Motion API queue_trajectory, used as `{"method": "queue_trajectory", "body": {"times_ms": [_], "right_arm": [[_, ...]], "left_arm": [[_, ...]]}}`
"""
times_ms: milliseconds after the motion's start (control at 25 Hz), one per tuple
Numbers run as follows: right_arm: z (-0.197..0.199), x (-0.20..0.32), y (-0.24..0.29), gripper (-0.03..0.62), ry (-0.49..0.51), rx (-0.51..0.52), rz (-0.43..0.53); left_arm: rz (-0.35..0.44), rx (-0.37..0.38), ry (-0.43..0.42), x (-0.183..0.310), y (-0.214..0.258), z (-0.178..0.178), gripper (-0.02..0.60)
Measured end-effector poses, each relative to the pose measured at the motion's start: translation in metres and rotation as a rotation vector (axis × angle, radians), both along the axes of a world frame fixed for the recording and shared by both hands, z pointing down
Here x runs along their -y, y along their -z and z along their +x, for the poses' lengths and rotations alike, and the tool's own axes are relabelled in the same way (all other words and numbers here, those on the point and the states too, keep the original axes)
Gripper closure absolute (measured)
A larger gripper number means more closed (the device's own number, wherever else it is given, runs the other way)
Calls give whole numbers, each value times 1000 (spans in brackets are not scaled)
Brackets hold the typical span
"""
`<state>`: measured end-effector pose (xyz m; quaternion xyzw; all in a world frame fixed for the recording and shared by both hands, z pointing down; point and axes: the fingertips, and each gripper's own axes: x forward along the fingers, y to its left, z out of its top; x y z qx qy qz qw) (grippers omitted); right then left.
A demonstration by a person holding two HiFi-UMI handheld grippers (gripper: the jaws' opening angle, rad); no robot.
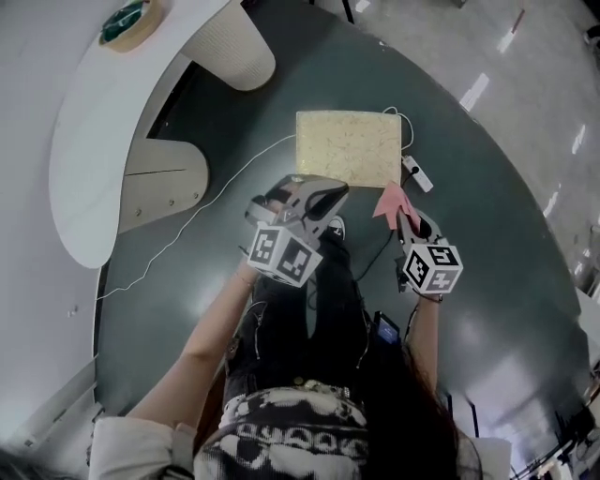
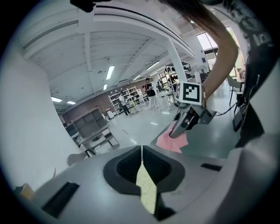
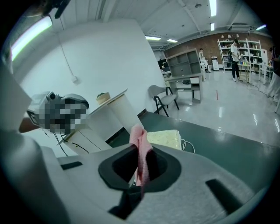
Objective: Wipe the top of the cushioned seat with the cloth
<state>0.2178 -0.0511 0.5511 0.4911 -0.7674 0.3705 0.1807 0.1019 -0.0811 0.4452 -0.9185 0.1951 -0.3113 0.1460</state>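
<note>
The cushioned seat [image 1: 349, 147] is a pale yellow speckled square pad on the dark green floor ahead of me; its edge shows past the right jaws [image 3: 164, 139]. My right gripper [image 1: 401, 212] is shut on a pink cloth [image 1: 393, 201] just off the seat's near right corner. In the right gripper view, the cloth [image 3: 140, 148] stands up between the closed jaws. My left gripper [image 1: 336, 192] hovers over the seat's near edge, jaws closed with nothing in them. The left gripper view shows the right gripper [image 2: 181, 129] with the cloth [image 2: 173, 141] hanging from it.
A white curved table [image 1: 103, 141] with a tape roll [image 1: 127, 21] stands at the left on a ribbed white base [image 1: 234, 52]. A white cable [image 1: 206, 208] and a power strip [image 1: 417, 173] lie beside the seat. A chair [image 3: 164, 98] stands further off.
</note>
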Motion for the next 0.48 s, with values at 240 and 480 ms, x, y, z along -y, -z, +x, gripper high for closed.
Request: {"method": "queue_trajectory", "body": {"times_ms": [240, 480], "right_arm": [[-1, -8, 42, 585, -3, -4, 37], [-3, -19, 64, 585, -11, -2, 60]], "left_arm": [[8, -15, 10, -8, 34, 1, 569], [2, -6, 28, -25, 38, -13, 569]]}}
